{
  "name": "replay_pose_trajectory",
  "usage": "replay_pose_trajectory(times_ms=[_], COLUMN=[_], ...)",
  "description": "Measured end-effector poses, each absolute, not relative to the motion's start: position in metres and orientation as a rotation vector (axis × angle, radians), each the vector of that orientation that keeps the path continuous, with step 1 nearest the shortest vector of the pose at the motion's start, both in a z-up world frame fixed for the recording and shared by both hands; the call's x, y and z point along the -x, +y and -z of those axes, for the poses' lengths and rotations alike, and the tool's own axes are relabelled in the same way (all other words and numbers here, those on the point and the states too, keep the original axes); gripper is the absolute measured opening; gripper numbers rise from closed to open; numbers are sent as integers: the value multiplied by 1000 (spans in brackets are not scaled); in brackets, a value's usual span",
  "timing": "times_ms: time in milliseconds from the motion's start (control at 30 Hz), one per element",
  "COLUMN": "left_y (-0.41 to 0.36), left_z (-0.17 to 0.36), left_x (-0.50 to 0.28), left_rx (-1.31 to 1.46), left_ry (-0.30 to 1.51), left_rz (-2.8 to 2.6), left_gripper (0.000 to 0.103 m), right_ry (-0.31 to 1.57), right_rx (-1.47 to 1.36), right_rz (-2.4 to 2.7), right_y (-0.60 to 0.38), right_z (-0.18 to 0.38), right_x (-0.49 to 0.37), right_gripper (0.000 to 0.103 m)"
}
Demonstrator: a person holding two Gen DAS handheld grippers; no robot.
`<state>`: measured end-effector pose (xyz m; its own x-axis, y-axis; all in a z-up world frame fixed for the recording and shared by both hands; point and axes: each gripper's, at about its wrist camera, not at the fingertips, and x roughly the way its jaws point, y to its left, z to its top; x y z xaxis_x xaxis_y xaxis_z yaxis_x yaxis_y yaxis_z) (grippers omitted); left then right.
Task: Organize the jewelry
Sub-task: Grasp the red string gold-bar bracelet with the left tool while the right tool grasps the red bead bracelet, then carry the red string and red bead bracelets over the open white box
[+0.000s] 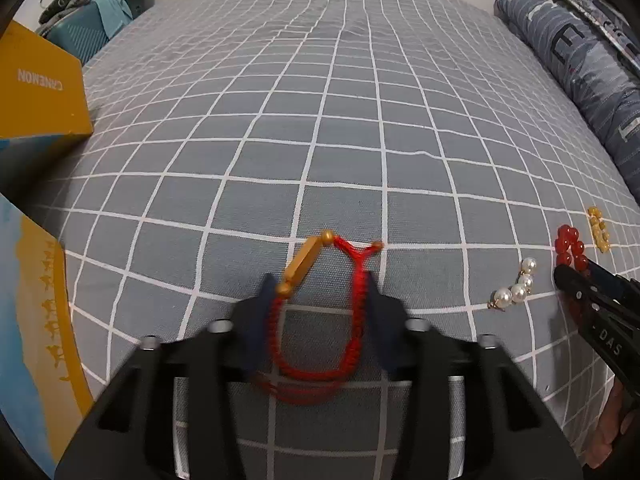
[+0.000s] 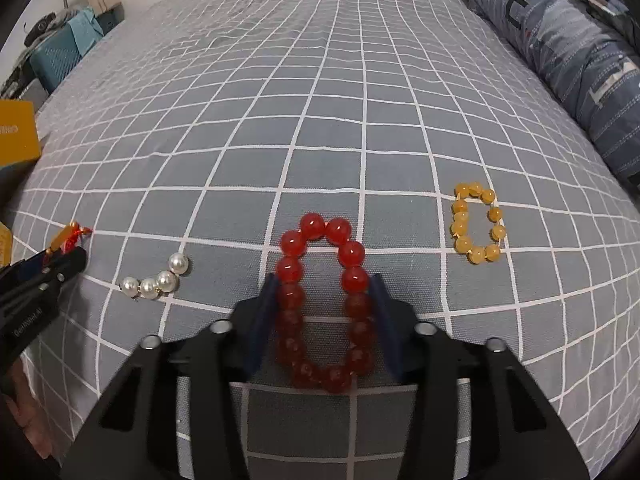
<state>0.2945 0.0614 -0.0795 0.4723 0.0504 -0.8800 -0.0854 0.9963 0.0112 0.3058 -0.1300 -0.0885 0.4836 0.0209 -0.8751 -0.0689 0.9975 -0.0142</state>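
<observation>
Your left gripper (image 1: 320, 292) stands open astride the red cord bracelet (image 1: 320, 320), gripping nothing; your right gripper (image 2: 324, 292) stands likewise open around the red bead bracelet (image 2: 324, 304), both pieces flat on the checked bedspread (image 2: 360, 120). You look set to pick up, so close each pair gently. Between them lies the pearl piece (image 2: 158, 278), further right the yellow bead bracelet (image 2: 478, 226), and far left the yellow box (image 1: 36, 92), perhaps their destination
</observation>
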Motion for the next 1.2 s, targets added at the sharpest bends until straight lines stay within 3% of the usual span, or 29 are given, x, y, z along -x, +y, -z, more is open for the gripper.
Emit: replay_pose_trajectory(times_ms=[67, 133, 200, 233, 267, 1200], left_y=[64, 64, 64, 64, 64, 71], left_z=[77, 74, 74, 73, 73, 26], left_x=[-294, -293, -291, -291, -291, -252], left_rx=[43, 42, 34, 33, 35, 80], left_ry=[1081, 1076, 1073, 1071, 1070, 986], left_rz=[-81, -81, -82, -82, -81, -63], left_gripper=[7, 6, 6, 6, 6, 6], right_ry=[1069, 1071, 1070, 1068, 1066, 974], right_rx=[54, 46, 35, 35, 37, 17], right_rz=[-43, -37, -31, -30, -26, -43], right_y=[-128, -129, -129, -129, -129, -125], right_z=[88, 87, 86, 85, 84, 38], right_x=[-306, -307, -309, -309, -309, -275], right_gripper=[25, 24, 24, 13, 13, 13])
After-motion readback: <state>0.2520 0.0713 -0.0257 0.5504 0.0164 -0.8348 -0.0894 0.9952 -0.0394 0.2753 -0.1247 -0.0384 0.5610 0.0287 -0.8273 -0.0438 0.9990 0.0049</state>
